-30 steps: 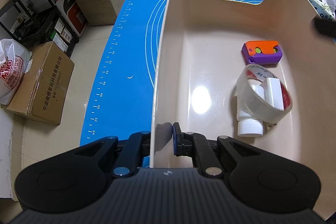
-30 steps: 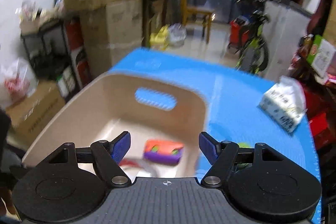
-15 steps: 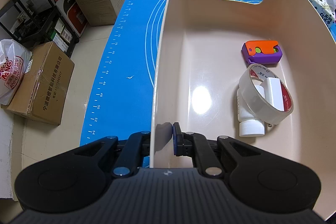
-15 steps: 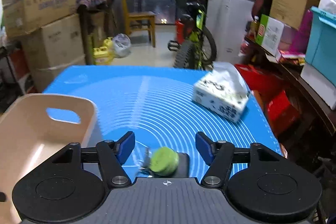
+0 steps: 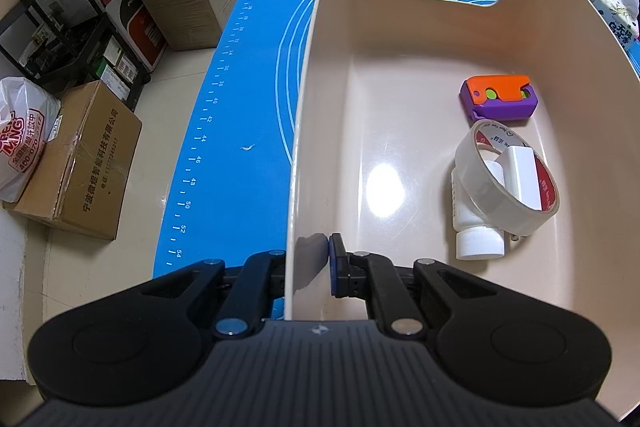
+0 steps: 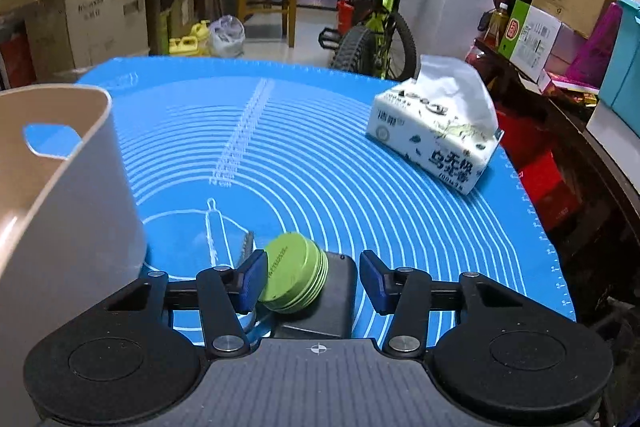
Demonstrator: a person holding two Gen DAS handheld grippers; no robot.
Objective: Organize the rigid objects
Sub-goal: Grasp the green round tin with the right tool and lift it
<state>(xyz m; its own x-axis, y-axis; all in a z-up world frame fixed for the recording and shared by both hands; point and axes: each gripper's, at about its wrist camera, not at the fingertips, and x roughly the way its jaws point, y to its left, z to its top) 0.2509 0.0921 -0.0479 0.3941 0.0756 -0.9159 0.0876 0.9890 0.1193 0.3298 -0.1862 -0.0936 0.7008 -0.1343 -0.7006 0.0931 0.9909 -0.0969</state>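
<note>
My left gripper (image 5: 310,263) is shut on the near wall of the beige bin (image 5: 304,131), one finger inside and one outside. Inside the bin lie an orange and purple block (image 5: 498,101), a roll of clear tape (image 5: 506,177) and a white bottle (image 5: 478,231) under the tape. In the right wrist view my right gripper (image 6: 312,281) hangs low over the blue mat (image 6: 320,163), its jaws closing. A green round tin (image 6: 292,279) resting on a dark grey box (image 6: 328,303) lies between the fingers, close to the left pad; the right pad stands clear of it.
A white tissue pack (image 6: 436,131) sits on the mat at the far right. The bin's outer wall (image 6: 68,211) stands just left of the right gripper. A small metal thing (image 6: 245,247) pokes up behind the left finger. Cardboard boxes (image 5: 76,163) and a bicycle (image 6: 372,31) surround the table.
The right gripper swung from above the bin to the right and sank toward the mat, and its jaws narrowed around the green tin. The left gripper and the bin stayed still.
</note>
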